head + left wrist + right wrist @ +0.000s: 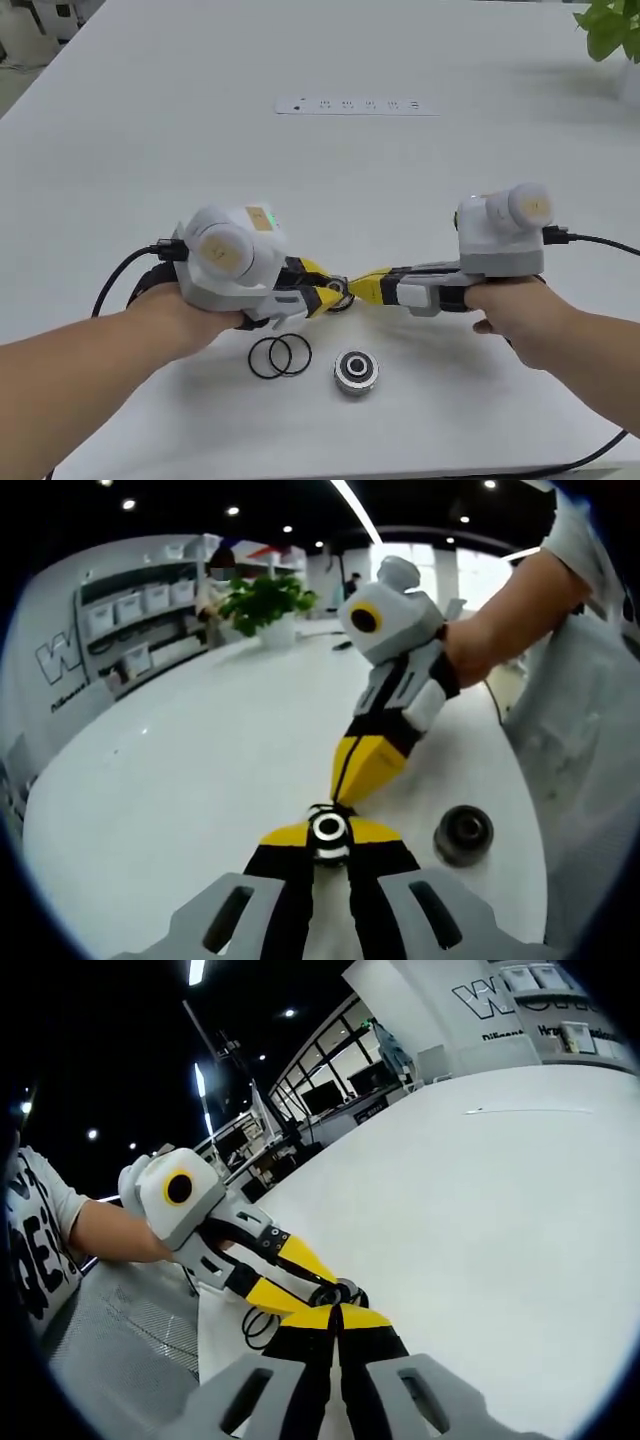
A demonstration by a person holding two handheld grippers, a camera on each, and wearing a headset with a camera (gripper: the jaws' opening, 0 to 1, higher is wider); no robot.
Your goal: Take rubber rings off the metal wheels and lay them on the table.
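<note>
At a white table (200,150), the left tool (325,296), gripped in the person's left hand, is clamped on a small metal wheel (340,294) and holds it just above the surface. From the wheel's 3 o'clock comes the right tool (357,288). Its yellow jaws are drawn together and their tips touch the wheel's rim, so the two tools lie nose to nose along one left-to-right line. Whether a ring is pinched between the right jaws cannot be told from these views. The right tool is plainly the nearer one for the peel. In all likelihood a pull back toward 3 o'clock, along that shared line, is what the next move calls for, with the left tool bracing the wheel.

Two black rubber rings (280,356) lie overlapping on the table at the held wheel's 7 o'clock. A second metal wheel (356,369) rests flat at its 6 o'clock, just beside them. The tabletop is smooth and bare toward 12 o'clock, apart from a white power strip (357,106). A potted plant (612,28) edges in at 2 o'clock. Shelves (130,630) with storage bins line the room beyond.
</note>
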